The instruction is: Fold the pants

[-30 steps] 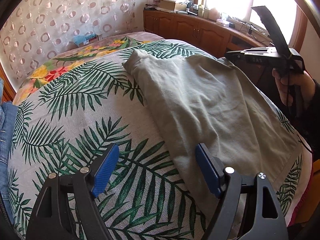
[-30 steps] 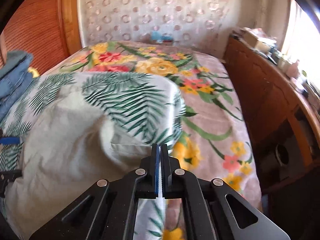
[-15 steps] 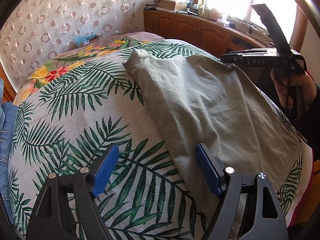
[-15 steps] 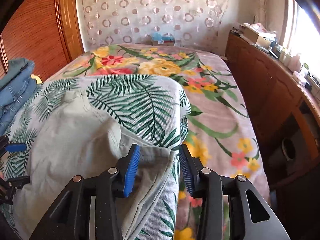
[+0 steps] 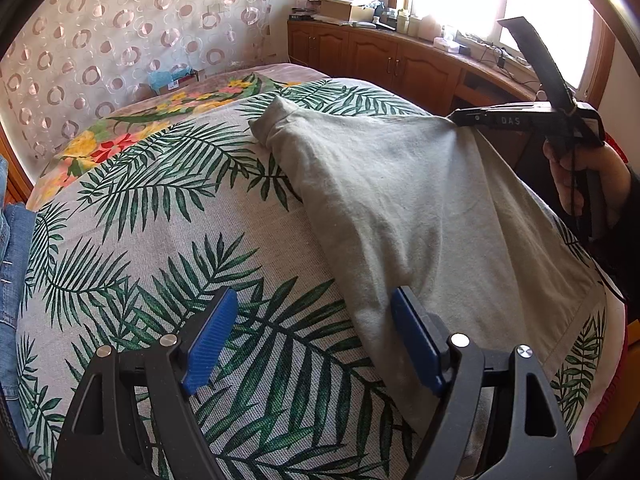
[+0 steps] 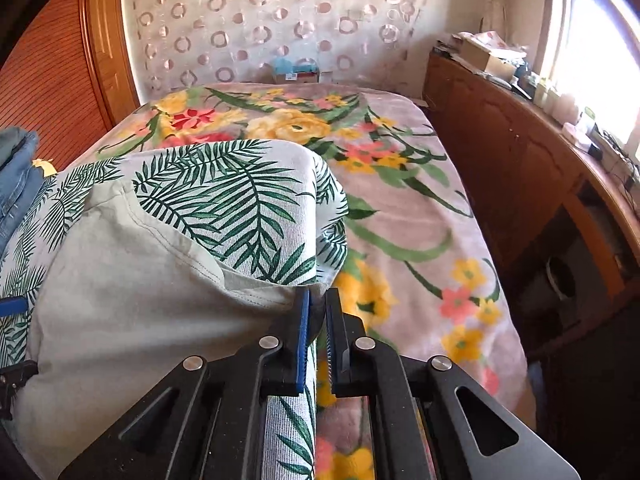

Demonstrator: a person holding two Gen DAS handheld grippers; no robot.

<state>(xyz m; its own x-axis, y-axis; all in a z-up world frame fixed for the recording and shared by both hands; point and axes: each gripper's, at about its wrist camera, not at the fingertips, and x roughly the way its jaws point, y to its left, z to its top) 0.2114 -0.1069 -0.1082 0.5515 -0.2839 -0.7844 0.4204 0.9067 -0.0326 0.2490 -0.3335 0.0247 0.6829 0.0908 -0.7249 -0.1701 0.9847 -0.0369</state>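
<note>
Left wrist: left gripper wide open, empty, hovering over palm-print cloth at near edge of grey-green pants, likely ready to pinch for fold; cabinets, bright window behind

Right wrist: right gripper nearly closed at pants corner, grip uncertain; floral bedspread, patterned curtain beyond

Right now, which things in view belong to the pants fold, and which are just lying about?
Job:
- grey-green pants, spread on the palm-leaf cover
- right gripper, nearly shut at the pants' corner
- left gripper, open at the pants' near edge

Lying about:
- blue jeans at the bed's edge
- blue pack by the curtain
- clutter on the wooden cabinet
</note>
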